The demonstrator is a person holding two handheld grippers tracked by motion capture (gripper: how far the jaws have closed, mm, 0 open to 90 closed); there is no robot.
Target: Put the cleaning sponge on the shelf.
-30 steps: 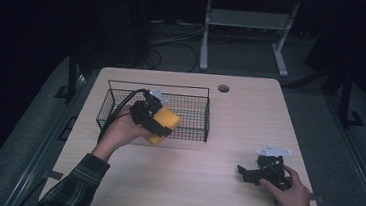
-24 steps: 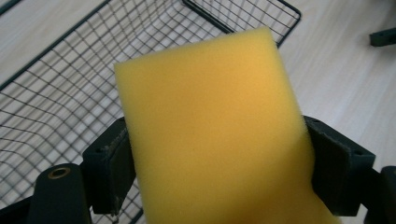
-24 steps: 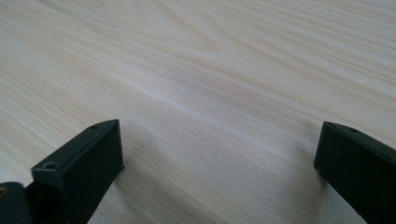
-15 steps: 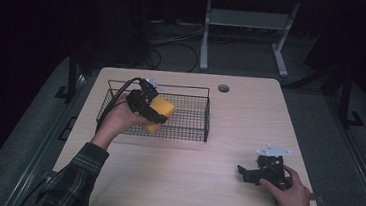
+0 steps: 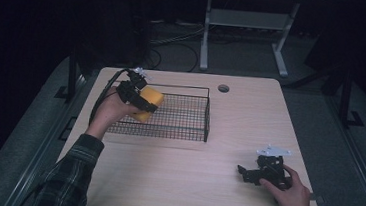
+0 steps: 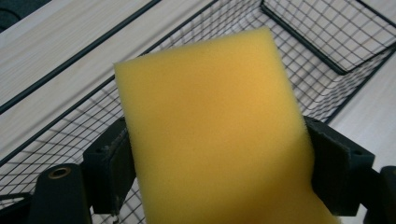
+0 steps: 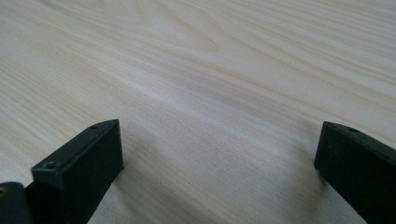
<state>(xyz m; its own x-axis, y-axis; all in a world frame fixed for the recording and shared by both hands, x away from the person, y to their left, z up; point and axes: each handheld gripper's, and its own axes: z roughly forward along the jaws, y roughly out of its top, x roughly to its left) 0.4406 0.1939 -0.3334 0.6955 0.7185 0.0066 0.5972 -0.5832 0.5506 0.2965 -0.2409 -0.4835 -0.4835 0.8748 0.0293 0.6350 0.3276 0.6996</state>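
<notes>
No readable text, labels, brands or numbers can be made out anywhere in these shots, tbh.

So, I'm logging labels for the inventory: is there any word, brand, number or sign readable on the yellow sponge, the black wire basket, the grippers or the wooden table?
None: no readable text stands on the yellow foam sponge, the black wire basket, the left gripper, the right gripper or the pale wooden table.
</notes>
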